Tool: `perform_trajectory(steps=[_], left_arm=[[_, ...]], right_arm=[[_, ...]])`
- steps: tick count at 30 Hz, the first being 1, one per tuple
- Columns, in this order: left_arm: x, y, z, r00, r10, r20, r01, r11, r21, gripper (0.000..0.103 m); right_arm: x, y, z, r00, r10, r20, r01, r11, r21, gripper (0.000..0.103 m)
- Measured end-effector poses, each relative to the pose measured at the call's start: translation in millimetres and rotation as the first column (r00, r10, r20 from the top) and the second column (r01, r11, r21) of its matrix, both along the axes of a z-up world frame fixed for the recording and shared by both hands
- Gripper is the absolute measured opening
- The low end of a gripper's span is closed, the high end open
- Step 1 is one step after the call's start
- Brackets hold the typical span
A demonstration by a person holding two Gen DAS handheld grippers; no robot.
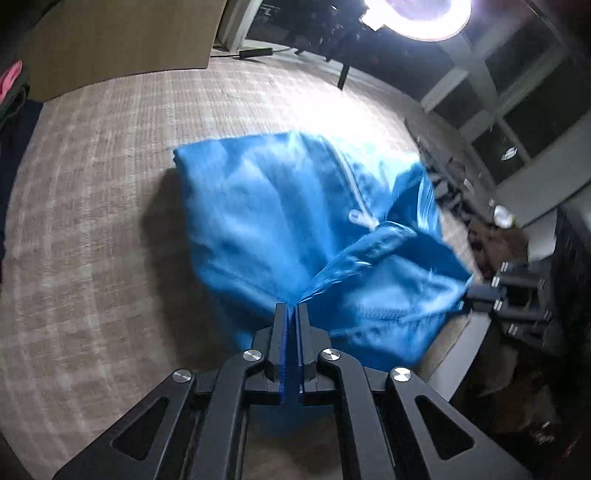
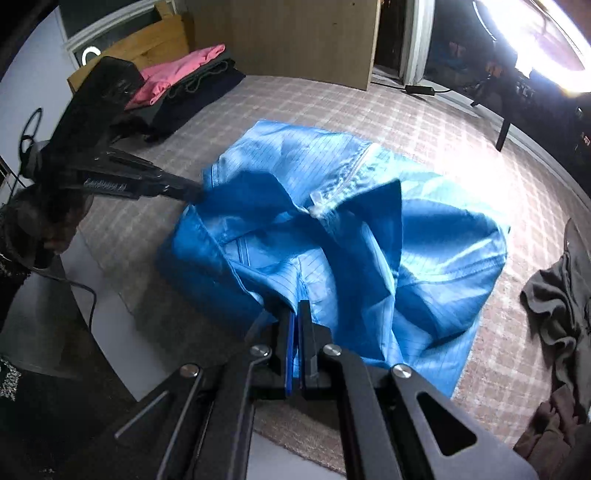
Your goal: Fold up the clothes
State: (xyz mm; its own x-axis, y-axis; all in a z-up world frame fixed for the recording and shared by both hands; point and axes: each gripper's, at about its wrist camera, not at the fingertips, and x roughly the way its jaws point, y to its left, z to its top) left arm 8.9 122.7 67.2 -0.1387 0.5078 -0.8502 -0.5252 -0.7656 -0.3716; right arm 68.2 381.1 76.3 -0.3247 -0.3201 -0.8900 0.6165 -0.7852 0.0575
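The thin blue cloth garment [image 2: 424,251] has a smooth, faintly glossy sheen with fine pinstripes. It lies on a coarse, matt beige checked woven mat [image 1: 110,184]. The matt black gripper fingers [image 1: 306,332] carry shiny round metal rivets [image 1: 330,355].

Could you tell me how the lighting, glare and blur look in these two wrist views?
Left wrist view: a ring lamp blows out the top edge and whitens the far side of the blue garment, and garment and tablecloth are smeared by motion blur. Right wrist view: the lamp flares at top right, the garment looks sharper, and the left hand-held gripper is blurred. Both views bend at the edges.
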Motion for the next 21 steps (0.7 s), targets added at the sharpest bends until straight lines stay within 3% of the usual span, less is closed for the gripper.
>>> perform_trajectory(steps=[2,5,8,11,14,17,18,21], left_arm=[[2,2,9,1.000,-0.024,-0.012,0.023,0.999,-0.023,0.023],[7,9,35,0.996,-0.073,-0.053,0.070,0.997,-0.043,0.030],[10,15,57,0.996,-0.087,-0.026,0.087,0.996,0.007,0.040],[9,22,58,0.994,-0.040,0.098,0.032,0.996,0.078,0.044],[4,21,44,0.978,0.075,0.196,-0.090,0.994,0.065,0.046],[1,10,25,0.918,0.193,0.348,-0.233,0.969,0.079,0.046],[3,8,24,0.904,0.212,0.371,-0.260,0.962,0.083,0.046],[10,10,31,0.907,0.244,0.343,-0.280,0.958,0.061,0.047]], right_arm=[[-2,-7,1,1.000,0.008,0.000,-0.008,1.000,0.030,0.001],[-7,-12,7,1.000,-0.001,0.007,0.001,0.998,0.056,0.001],[-12,-15,16,1.000,-0.019,-0.016,0.020,0.997,0.075,0.001],[-14,-19,23,0.998,-0.021,-0.054,0.026,0.995,0.100,0.001],[-12,-25,25,0.997,0.000,-0.071,0.009,0.993,0.117,0.001],[-6,-31,22,0.996,0.035,-0.077,-0.024,0.991,0.135,0.001],[-3,-33,20,0.996,0.049,-0.079,-0.037,0.989,0.142,0.001],[-1,-35,14,0.994,0.084,-0.067,-0.074,0.988,0.137,0.001]])
